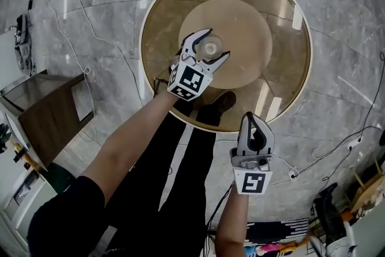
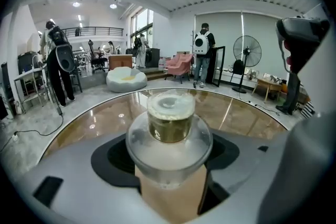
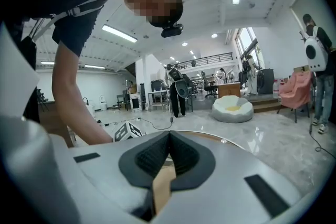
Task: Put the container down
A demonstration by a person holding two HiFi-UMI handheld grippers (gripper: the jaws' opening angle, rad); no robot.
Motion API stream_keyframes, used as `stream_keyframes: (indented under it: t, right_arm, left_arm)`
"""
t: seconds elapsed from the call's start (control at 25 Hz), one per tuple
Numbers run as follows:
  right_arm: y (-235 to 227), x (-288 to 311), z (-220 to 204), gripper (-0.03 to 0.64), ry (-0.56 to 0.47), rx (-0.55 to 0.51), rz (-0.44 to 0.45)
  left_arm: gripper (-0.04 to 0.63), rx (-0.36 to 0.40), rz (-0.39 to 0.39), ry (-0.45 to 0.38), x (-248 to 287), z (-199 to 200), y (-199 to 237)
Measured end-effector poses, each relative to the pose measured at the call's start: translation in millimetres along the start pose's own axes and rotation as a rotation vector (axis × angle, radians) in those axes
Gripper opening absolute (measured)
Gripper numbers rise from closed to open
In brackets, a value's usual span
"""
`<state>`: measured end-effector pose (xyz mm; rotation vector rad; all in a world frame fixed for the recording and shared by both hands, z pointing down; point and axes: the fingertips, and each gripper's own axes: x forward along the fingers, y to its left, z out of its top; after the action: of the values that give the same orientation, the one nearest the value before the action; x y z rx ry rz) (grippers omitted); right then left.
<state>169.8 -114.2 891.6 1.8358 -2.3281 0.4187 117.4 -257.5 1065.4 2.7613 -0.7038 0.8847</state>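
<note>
Looking down from the head view, the left gripper (image 1: 214,44) reaches out over the round table (image 1: 283,69), and its two fingers are clamped on a clear container (image 1: 210,47), one on its left side and one on its right. The container shows as a circle from above, so it looks to stand upright, its long axis pointing down at the table's paler middle. Whether its base touches the top I cannot tell from here. The right gripper (image 1: 251,118) hangs nearer the person, just off the table's near edge and well apart from the container.

From the left gripper view, the container (image 2: 169,128) sits square between the dark pads, wide shoulder low, narrower lidded top above, with something yellowish inside. The brown tabletop spreads out beyond it on every side.

From the right gripper view, the fingers of the right gripper (image 3: 168,157) are closed together on nothing, and only the table's rim shows past them.

So the setting down looks to be the left hand's job: a straight drop, then letting the fingers part sideways.
</note>
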Motion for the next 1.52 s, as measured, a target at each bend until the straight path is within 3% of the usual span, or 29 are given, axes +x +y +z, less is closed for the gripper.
stream_keyframes:
  t: [0.32,0.56,0.72,0.84,1.08,1.36,1.52]
  right_arm:
    - [6.5,2.4,-2.6,0.028,-0.002,0.02,0.01]
    - [1.3,6.1,0.8,0.028,0.014,0.02,0.007]
    - [-2.7,7.2,17.6,0.028,0.006,0.015,0.005]
    - [-4.3,7.4,49.3,0.028,-0.016,0.002,0.007]
    - [6.2,-6.0,161.8,0.028,-0.07,-0.029,0.022]
    - [-6.2,-23.6,322.4,0.028,-0.167,-0.133,-0.003]
    - [11.4,-62.8,371.8,0.028,-0.199,-0.197,0.008]
  left_arm:
    - [0.359,0.017,0.007,-0.042,1.6,4.3,2.9]
    - [0.36,-0.038,-0.008,-0.073,-5.1,7.6,1.8]
    - [0.36,-0.043,-0.002,-0.074,-33.7,11.7,-2.9]
    - [0.36,-0.091,0.024,-0.085,-66.8,28.3,3.5]
    - [0.36,-0.135,0.044,-0.119,-161.4,109.6,5.8]
    - [0.36,-0.065,0.016,-0.296,-262.4,294.1,22.5]
    - [0.36,-0.06,0.019,-0.355,-329.5,355.5,5.0]
